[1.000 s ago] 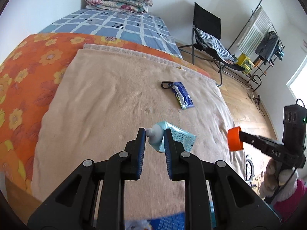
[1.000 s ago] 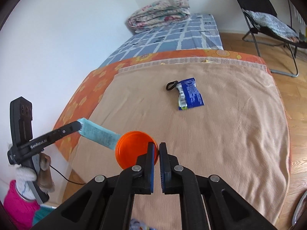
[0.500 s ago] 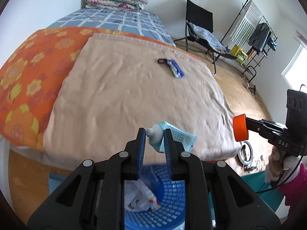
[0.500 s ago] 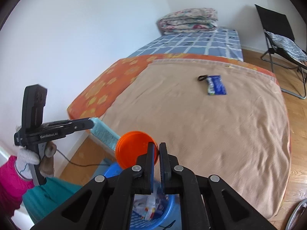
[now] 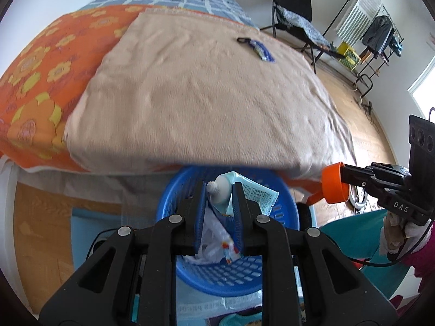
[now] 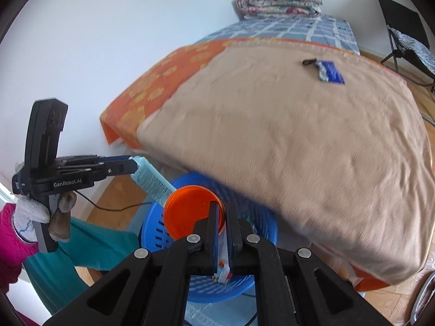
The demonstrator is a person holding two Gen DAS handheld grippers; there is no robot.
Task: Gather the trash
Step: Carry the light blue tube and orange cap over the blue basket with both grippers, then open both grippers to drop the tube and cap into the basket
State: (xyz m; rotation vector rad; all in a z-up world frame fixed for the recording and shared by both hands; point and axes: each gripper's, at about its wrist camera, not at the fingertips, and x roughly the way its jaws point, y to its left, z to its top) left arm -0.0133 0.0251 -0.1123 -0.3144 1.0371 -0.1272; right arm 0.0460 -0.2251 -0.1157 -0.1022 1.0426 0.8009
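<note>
Where the bed (image 5: 206,103) fills most of both views under its beige blanket (image 6: 312,141), only the left wrist view takes in the far side of the room: a black folding chair (image 5: 292,2) in full and a clothes rack (image 5: 378,35) on the wooden floor (image 5: 350,81). The right wrist view instead shows the white wall (image 6: 122,40) along the bed and the whole folded quilt (image 6: 280,2) at its head, which the left view cuts off at the top edge. An orange floral sheet (image 5: 40,62) lies under the blanket in both. Below the bed's near edge stands a blue perforated waste basket (image 5: 233,274) with crumpled white plastic inside, seen most fully from the left. On the blanket, well apart from the basket, lie a blue wrapper (image 6: 331,73) and, just beside it, a small black item too blurred to name. The left gripper (image 5: 218,198) is clamped on the neck of a pale teal tube (image 5: 224,190) above the basket; the right view shows that tube's whole length (image 6: 152,182). The right gripper (image 6: 222,217) has its fingers pressed nearly together on the rim of an orange lid (image 6: 190,212), which the left view shows edge-on (image 5: 333,183).
</note>
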